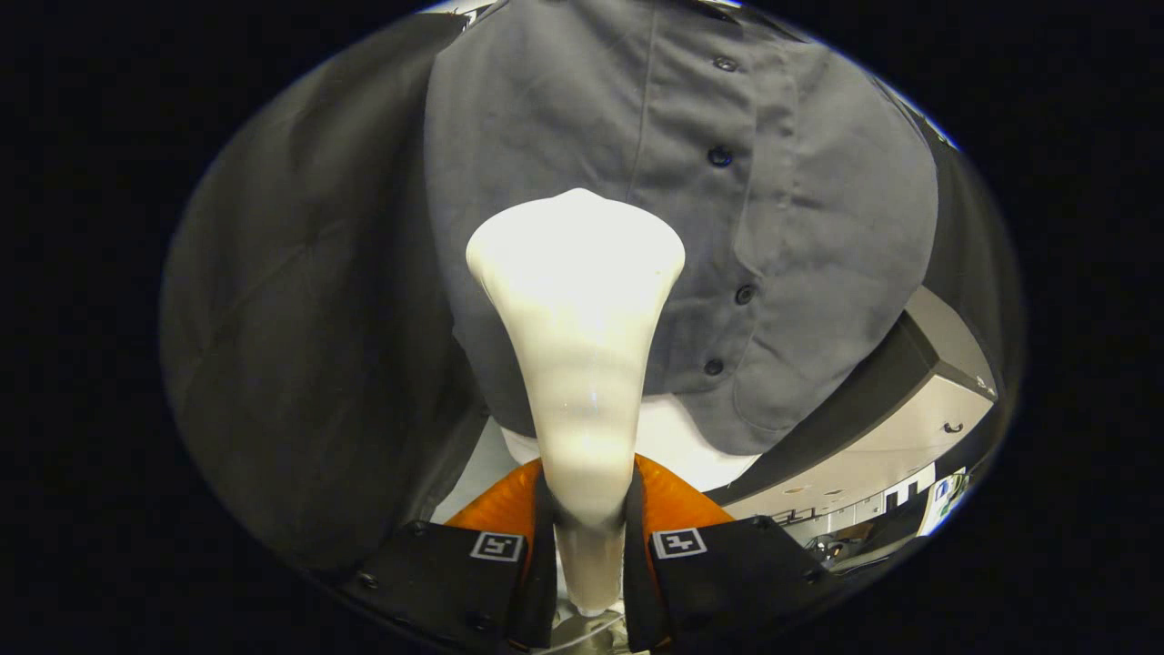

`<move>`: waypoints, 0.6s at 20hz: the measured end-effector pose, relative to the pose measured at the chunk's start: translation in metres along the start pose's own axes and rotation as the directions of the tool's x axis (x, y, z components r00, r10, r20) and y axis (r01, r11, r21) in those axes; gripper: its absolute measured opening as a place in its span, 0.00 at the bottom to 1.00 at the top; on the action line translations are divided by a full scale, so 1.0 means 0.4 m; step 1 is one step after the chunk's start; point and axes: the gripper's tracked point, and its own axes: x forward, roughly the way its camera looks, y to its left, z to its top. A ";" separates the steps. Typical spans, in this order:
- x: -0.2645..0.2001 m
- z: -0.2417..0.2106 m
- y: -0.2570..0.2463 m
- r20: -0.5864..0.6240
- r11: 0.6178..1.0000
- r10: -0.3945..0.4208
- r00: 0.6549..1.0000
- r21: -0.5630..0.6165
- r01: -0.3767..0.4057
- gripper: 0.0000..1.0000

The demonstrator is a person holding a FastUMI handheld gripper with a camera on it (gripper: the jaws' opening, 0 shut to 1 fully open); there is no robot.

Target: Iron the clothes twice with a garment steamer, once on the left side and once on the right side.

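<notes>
A white garment steamer (577, 364) stands up between my fingers, its narrow handle clamped by both black pads and its wide head flaring out ahead. My gripper (587, 509) is shut on that handle. Just beyond the head hangs a grey button-up shirt (800, 236) with dark buttons (719, 156) running down its placket. The steamer head sits over the shirt's left panel, to the left of the button line. I cannot tell whether the head touches the fabric.
Dark cloth (300, 346) hangs behind and to the left of the shirt. Below the shirt's hem lies a white surface (682, 446), and to the right a pale wall (918, 428) with a dark edge shows past the shirt.
</notes>
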 end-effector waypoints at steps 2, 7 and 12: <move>-0.033 0.045 -0.010 0.032 1.000 0.001 0.999 0.012 -0.001 0.38; -0.160 0.173 -0.043 0.139 0.999 -0.011 0.990 0.046 0.004 0.38; -0.248 0.274 -0.130 0.234 0.996 -0.045 0.971 0.083 0.026 0.37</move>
